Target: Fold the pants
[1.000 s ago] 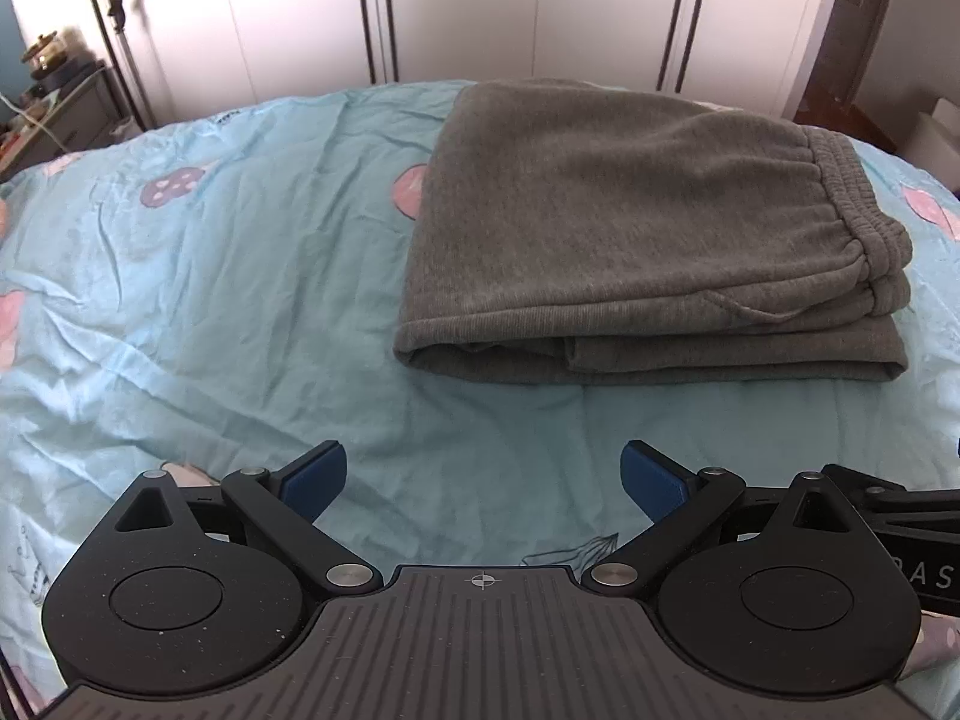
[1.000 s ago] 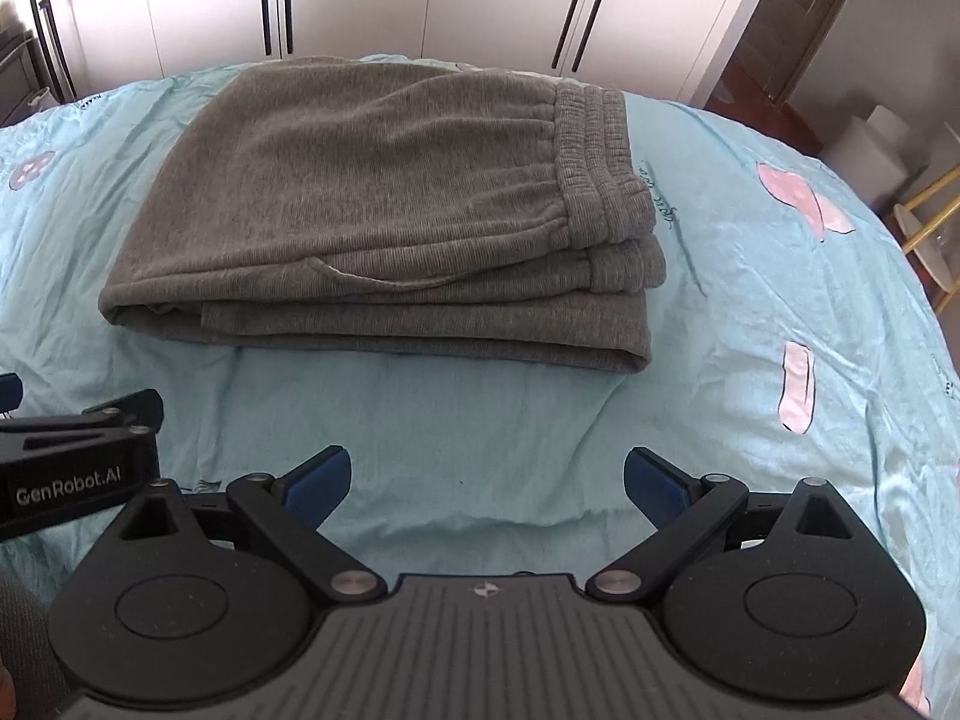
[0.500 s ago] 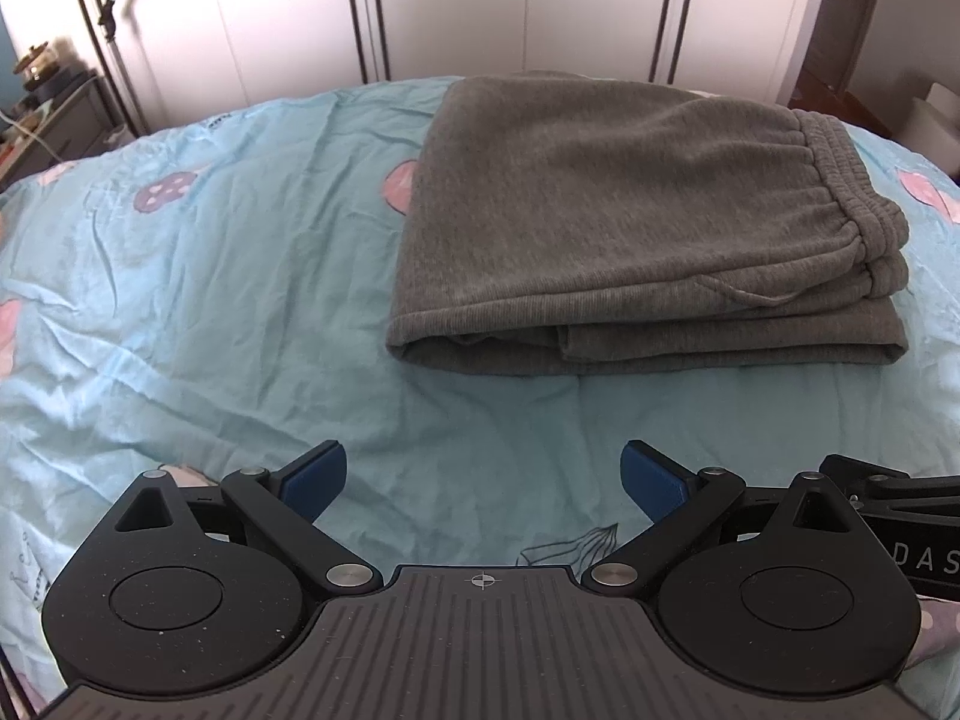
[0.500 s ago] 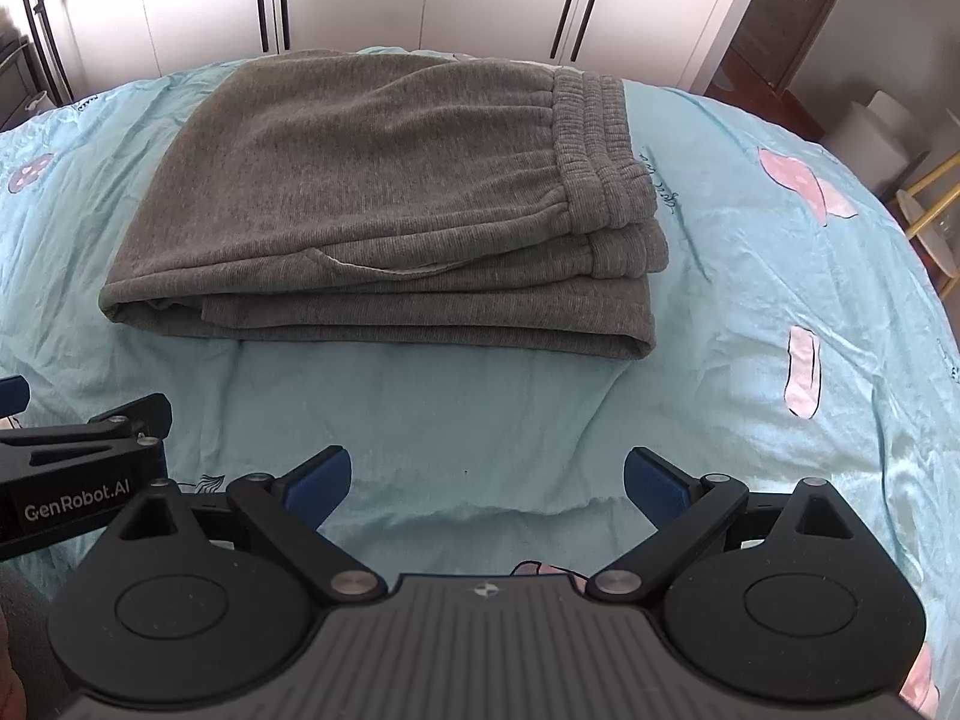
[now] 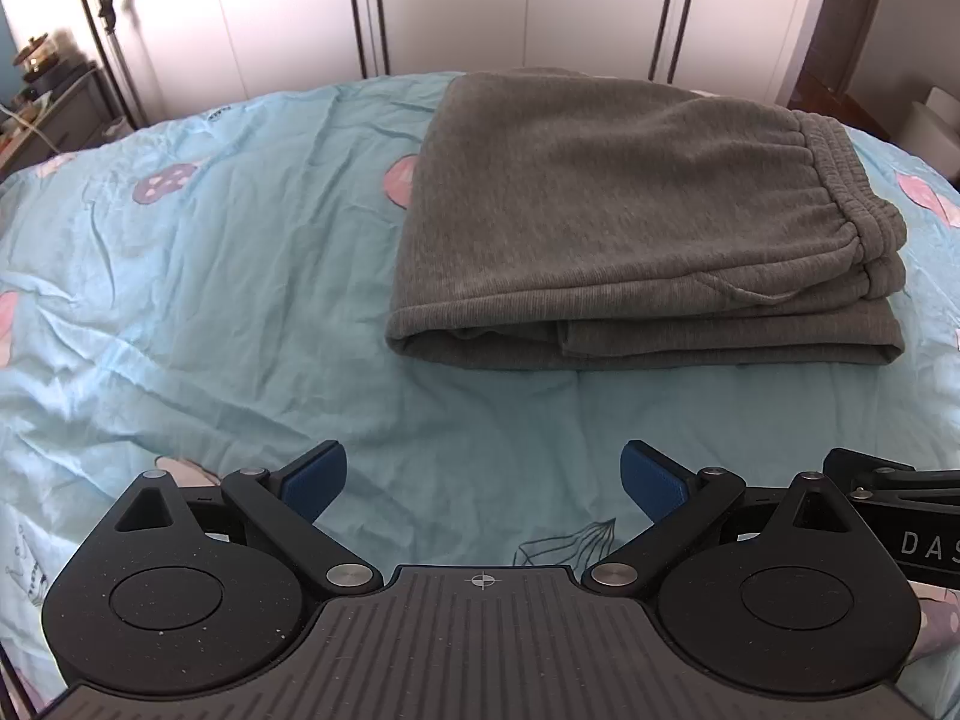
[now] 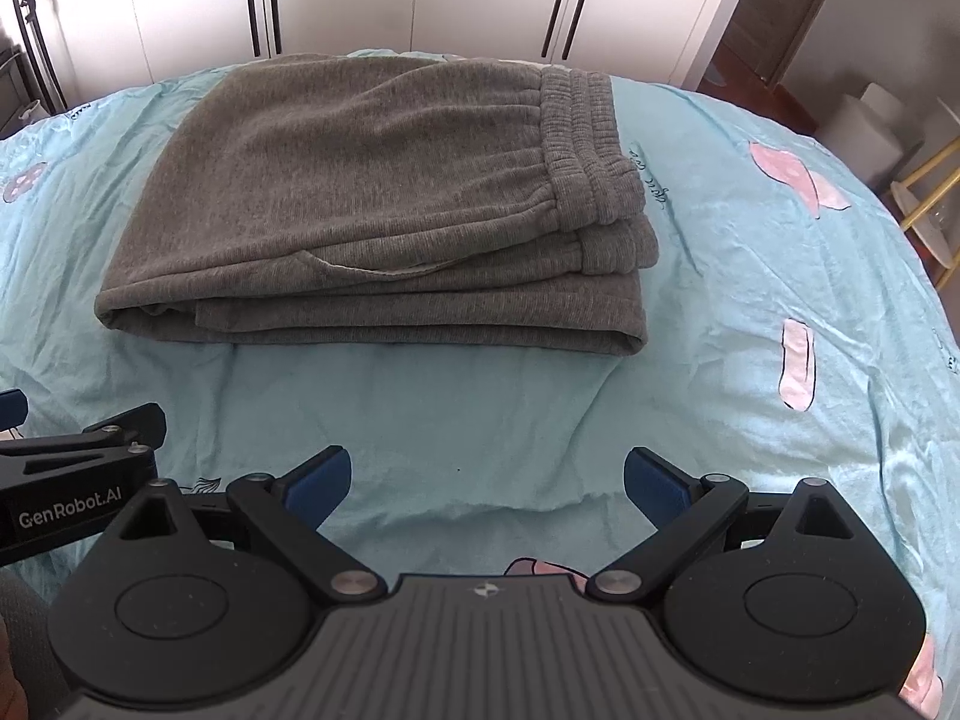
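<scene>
Grey sweatpants (image 5: 630,228) lie folded in a flat stack on the light blue bedsheet (image 5: 210,300), waistband to the right. They also show in the right wrist view (image 6: 372,210), waistband at the upper right. My left gripper (image 5: 483,477) is open and empty, hovering above the sheet short of the stack's near edge. My right gripper (image 6: 486,477) is open and empty, also back from the stack. Each gripper's body shows at the other view's edge.
White wardrobe doors (image 5: 480,0) stand behind the bed. A dark dresser with clutter (image 5: 48,114) is at the far left. A doorway (image 6: 798,18) and a yellow-legged stand (image 6: 924,198) are to the right, past the bed's edge.
Both grippers have drawn back and up from the folded pants, which look smaller and farther. The pants have not moved. Both grippers stay open.
</scene>
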Tool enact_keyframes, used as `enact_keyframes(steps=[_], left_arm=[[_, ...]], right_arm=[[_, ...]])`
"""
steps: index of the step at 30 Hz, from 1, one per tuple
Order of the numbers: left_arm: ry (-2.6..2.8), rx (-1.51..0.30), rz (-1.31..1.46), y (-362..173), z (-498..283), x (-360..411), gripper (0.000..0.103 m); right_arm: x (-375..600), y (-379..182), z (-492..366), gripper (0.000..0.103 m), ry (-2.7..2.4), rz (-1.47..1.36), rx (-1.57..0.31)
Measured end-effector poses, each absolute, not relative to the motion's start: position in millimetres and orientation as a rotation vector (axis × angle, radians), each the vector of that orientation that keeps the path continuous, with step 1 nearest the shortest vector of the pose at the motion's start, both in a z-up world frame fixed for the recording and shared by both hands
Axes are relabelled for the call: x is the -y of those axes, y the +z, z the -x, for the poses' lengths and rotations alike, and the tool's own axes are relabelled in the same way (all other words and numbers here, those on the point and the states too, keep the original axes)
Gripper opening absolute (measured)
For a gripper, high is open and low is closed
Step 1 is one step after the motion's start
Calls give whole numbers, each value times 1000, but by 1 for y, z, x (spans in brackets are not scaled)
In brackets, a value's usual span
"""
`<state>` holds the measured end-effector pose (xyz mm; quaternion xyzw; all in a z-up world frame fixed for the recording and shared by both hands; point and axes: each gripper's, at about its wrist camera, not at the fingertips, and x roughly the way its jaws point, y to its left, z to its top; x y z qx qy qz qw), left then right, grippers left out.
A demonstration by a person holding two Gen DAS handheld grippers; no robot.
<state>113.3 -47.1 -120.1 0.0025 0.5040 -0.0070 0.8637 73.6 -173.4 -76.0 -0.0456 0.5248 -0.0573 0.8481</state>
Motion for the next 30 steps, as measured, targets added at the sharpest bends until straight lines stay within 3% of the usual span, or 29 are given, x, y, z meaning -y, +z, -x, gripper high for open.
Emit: enact_keyframes(steps=[30], left_arm=[[-27, -1063, -21, -122, -113, 50, 101]], right_arm=[[172, -74, -72, 98, -113, 91, -1099]])
